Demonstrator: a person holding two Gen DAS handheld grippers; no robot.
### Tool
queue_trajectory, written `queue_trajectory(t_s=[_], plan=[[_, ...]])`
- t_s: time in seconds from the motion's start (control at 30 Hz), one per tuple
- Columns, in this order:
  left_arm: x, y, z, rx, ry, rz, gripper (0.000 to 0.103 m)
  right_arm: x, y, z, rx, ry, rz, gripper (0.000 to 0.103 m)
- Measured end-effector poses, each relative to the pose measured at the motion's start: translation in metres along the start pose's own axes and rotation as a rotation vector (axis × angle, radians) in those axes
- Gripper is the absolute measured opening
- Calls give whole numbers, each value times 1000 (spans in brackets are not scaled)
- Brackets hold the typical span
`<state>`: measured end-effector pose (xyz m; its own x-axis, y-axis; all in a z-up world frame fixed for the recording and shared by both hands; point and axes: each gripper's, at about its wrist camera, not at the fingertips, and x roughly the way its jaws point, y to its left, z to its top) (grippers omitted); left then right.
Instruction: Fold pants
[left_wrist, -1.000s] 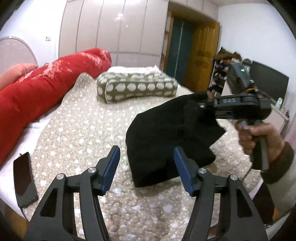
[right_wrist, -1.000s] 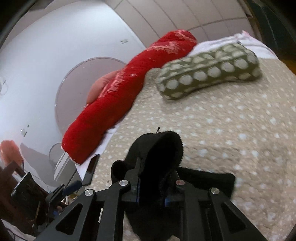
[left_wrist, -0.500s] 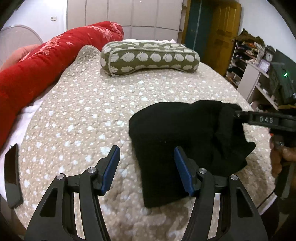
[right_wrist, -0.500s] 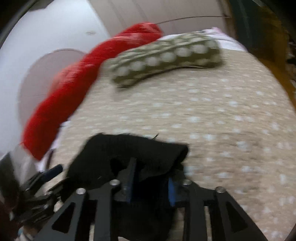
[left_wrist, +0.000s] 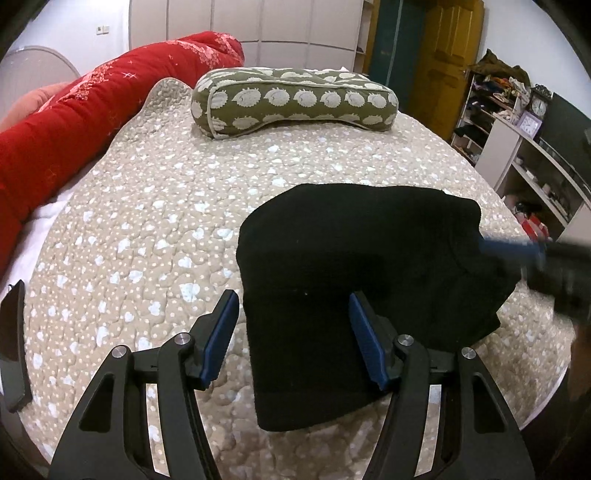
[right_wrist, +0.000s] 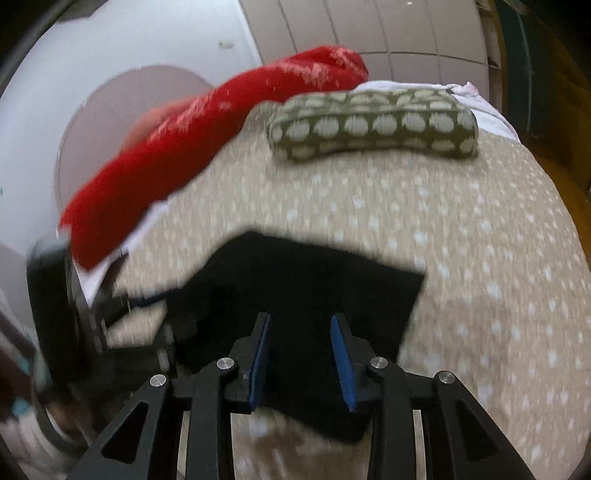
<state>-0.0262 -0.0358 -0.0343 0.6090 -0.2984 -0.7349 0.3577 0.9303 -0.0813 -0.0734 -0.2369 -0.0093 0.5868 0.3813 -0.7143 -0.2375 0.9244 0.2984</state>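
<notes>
The black pants (left_wrist: 354, 280) lie folded into a compact bundle on the beige spotted quilt (left_wrist: 147, 229). My left gripper (left_wrist: 291, 317) is open and empty, its blue pads either side of the bundle's near left part, just above it. The right gripper shows blurred at the bundle's right edge in the left wrist view (left_wrist: 524, 251). In the right wrist view the right gripper (right_wrist: 301, 341) is open with nothing between its pads, over the near edge of the pants (right_wrist: 314, 280).
A green pillow with white spots (left_wrist: 295, 101) lies at the far end of the bed. A red rolled duvet (left_wrist: 92, 110) runs along the left side. A dark phone (left_wrist: 13, 343) lies at the bed's left edge. Shelves (left_wrist: 517, 147) stand at right.
My right gripper held a lifted fold of the pants, lowered it onto the bundle and opened. The pants now lie flat. My left gripper stayed open and dipped toward the bundle.
</notes>
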Motion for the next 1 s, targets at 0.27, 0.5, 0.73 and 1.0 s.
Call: queue_trajectory(t_s=[0.27, 0.5, 0.73, 1.0], plan=[[0, -1, -2, -15, 7, 0, 65, 7, -11, -28, 10, 14, -23, 32], [-7, -3, 4, -4, 3, 29, 65, -15, -3, -5, 28, -64, -25, 32], [-4, 4, 23, -27, -22, 64, 65, 2, -7, 10, 87, -87, -54, 32], [16, 4, 33, -37, -2, 78, 65, 38, -33, 14, 131, -34, -126, 32]])
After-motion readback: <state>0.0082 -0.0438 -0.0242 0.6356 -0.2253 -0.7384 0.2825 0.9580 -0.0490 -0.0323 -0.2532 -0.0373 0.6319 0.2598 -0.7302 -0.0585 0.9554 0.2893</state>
